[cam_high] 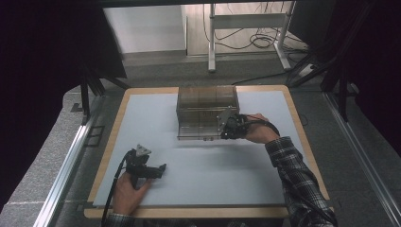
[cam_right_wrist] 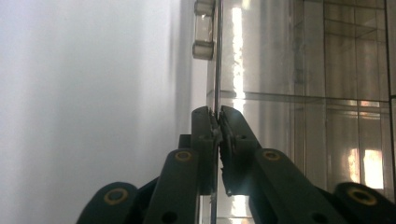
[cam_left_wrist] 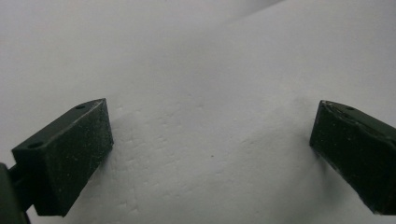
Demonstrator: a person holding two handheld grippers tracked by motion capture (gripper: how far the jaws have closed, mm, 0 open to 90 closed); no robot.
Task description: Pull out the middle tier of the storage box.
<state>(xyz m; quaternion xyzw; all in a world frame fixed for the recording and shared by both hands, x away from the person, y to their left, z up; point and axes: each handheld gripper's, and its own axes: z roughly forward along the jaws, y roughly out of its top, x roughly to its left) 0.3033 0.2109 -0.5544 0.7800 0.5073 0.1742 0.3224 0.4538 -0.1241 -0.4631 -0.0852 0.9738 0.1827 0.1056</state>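
**Right gripper pinches the edge of a clear box; left gripper rests open on the table**

Nearest the person, at the table's front left, the left hand (cam_high: 126,191) holds the left gripper (cam_high: 161,170) low over the pale blue mat (cam_high: 203,165). In the left gripper view its two black jaws stand wide apart, with nothing but the mat's white surface (cam_left_wrist: 210,116) between them.

Farther in and to the right, a forearm in a plaid sleeve (cam_high: 295,175) reaches across the mat. The right hand (cam_high: 257,130) holds the right gripper (cam_high: 226,128) against the box's front right corner.

The box (cam_high: 205,111) is clear, smoky plastic, with inner dividers. It sits at the back middle of the mat, near the table's far edge. In the right gripper view, the right gripper (cam_right_wrist: 217,122) has its jaws closed nearly together on a thin clear panel (cam_right_wrist: 217,70) of the box, one jaw on each face. A small clear hinge or clasp (cam_right_wrist: 203,29) sits on that panel's edge farther along. Compartments (cam_right_wrist: 327,93) show through the plastic beside it.

Beyond the table lie a grey floor, a white frame (cam_high: 248,21) and loose cables (cam_high: 262,40).
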